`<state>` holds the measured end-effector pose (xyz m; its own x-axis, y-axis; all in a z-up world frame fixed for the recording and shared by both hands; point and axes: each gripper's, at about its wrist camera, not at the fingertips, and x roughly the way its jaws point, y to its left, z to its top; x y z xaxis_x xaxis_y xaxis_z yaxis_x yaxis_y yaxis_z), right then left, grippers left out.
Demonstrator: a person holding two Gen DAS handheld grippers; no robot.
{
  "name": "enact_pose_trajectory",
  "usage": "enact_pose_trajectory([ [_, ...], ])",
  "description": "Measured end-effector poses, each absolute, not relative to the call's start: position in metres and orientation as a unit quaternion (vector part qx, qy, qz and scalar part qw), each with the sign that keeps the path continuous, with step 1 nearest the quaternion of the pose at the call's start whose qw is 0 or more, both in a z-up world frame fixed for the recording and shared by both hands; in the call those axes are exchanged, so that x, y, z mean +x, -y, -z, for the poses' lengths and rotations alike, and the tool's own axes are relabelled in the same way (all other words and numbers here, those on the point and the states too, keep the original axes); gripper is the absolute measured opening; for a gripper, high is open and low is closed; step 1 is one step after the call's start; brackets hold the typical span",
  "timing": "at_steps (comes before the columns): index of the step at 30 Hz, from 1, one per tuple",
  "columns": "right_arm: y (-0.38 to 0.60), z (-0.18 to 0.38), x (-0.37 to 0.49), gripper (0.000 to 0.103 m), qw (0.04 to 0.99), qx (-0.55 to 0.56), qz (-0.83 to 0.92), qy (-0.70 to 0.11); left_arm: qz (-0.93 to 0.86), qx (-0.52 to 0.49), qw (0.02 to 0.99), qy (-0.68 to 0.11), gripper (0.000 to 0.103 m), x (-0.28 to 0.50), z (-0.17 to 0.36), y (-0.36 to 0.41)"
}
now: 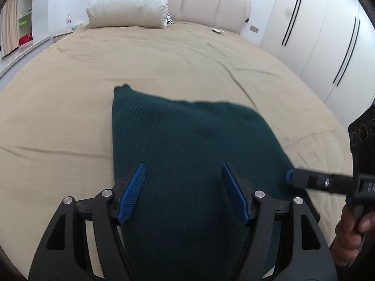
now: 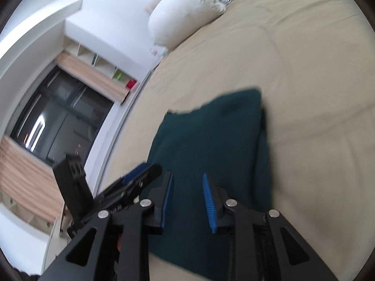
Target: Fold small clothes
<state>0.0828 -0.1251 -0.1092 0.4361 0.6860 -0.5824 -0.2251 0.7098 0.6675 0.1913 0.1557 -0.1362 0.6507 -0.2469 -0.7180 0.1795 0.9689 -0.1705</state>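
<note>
A dark green knitted garment (image 1: 187,128) lies folded on the beige bed sheet (image 1: 70,117), its far corners pointing toward the headboard. My left gripper (image 1: 183,168) hovers over its near part, open, with only cloth below the blue pads (image 1: 137,182). The right gripper (image 1: 290,178) reaches in from the right, at the garment's right edge, held by a hand (image 1: 351,234). In the blurred right wrist view, my right gripper (image 2: 188,175) stands open with a narrow gap above the garment (image 2: 211,135). The left gripper (image 2: 140,175) shows beside it on the left.
A white pillow (image 1: 129,2) leans on the padded headboard (image 1: 211,2). A small object (image 1: 218,31) lies on the sheet at the far right. White wardrobe doors (image 1: 328,35) line the right wall. A water bottle (image 1: 68,22) and shelves (image 1: 24,18) stand at left.
</note>
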Motion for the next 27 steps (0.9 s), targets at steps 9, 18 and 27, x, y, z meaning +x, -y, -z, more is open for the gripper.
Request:
enact_pose_trajectory([
  [9,0.164,0.113,0.033,0.033,0.853,0.214,-0.188,-0.437,0.083,0.004,0.933,-0.35,0.067,0.145,0.113,-0.158],
  [18,0.177,0.024,-0.025,0.078,0.947,0.132,-0.088,-0.281,-0.01,0.1,0.989,-0.109,0.103,0.022,0.025,-0.141],
  [27,0.148,-0.058,-0.071,0.103,0.99,0.032,-0.065,-0.117,-0.047,0.064,0.987,-0.138,0.103,-0.001,-0.039,-0.145],
])
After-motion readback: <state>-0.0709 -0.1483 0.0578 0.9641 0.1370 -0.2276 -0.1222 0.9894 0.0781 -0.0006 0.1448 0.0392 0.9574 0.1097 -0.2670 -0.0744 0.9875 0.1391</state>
